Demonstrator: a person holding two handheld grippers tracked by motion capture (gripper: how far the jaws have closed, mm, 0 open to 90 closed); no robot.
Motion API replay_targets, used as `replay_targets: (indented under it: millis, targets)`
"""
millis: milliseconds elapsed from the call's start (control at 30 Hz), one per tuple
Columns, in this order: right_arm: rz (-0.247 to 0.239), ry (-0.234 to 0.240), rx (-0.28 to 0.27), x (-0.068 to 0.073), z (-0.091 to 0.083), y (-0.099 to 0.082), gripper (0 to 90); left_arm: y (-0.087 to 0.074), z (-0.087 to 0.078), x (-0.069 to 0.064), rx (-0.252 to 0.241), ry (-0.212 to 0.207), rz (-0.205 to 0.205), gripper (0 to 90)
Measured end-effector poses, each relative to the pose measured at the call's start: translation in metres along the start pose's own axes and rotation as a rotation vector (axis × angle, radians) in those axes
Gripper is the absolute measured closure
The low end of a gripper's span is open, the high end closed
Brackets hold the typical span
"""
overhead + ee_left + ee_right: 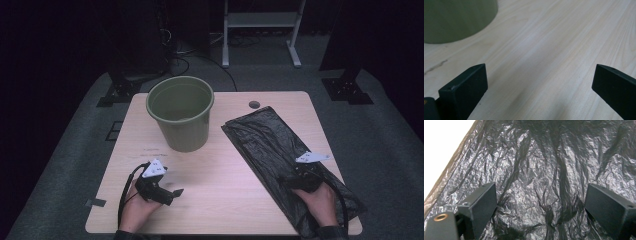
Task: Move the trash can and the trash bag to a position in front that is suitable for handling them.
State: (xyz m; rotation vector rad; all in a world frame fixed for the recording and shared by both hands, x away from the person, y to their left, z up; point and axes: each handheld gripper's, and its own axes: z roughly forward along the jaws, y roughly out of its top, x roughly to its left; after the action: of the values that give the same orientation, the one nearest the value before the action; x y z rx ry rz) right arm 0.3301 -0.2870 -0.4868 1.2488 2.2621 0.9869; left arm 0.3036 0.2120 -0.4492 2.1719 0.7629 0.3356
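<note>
Both tongs wide apart; black bag (541, 170) edges cut off.

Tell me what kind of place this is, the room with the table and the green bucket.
Probably a lab or recording studio, not a home. A light wooden table stands alone on grey carpet against dark surroundings, with black stand bases at its corners and cables trailing behind it.
</note>
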Motion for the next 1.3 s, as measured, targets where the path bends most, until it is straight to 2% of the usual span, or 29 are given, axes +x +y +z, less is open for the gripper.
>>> replay_targets:
  millis: [67,100,233,467,700,1000,1300]
  targets:
    - [0.001,-0.002,0.000,0.000,0.000,0.000,10.0,0.003,-0.004,0.001,-0.008,-0.001,0.002,0.0]
    - [0.002,-0.003,0.000,0.000,0.000,0.000,10.0,0.007,-0.008,0.001,-0.026,-0.006,-0.010,0.0]
    - [0.001,0.000,0.001,0.000,0.001,0.001,10.0,0.014,-0.012,0.002,-0.042,-0.019,-0.001,0.0]
    - [0.008,-0.007,0.000,0.001,-0.001,-0.001,10.0,0.031,-0.021,0.005,-0.051,-0.027,-0.024,0.0]
    - [0.007,-0.007,0.000,0.001,-0.001,-0.001,10.1,0.041,-0.030,0.010,-0.043,-0.006,-0.018,0.0]
    - [0.007,-0.007,0.000,0.001,-0.001,-0.001,10.1,0.059,-0.040,0.021,-0.049,0.015,-0.029,0.0]
    - [0.007,-0.007,0.000,0.001,-0.001,-0.001,10.1,0.074,-0.047,0.032,-0.071,0.033,-0.044,0.0]
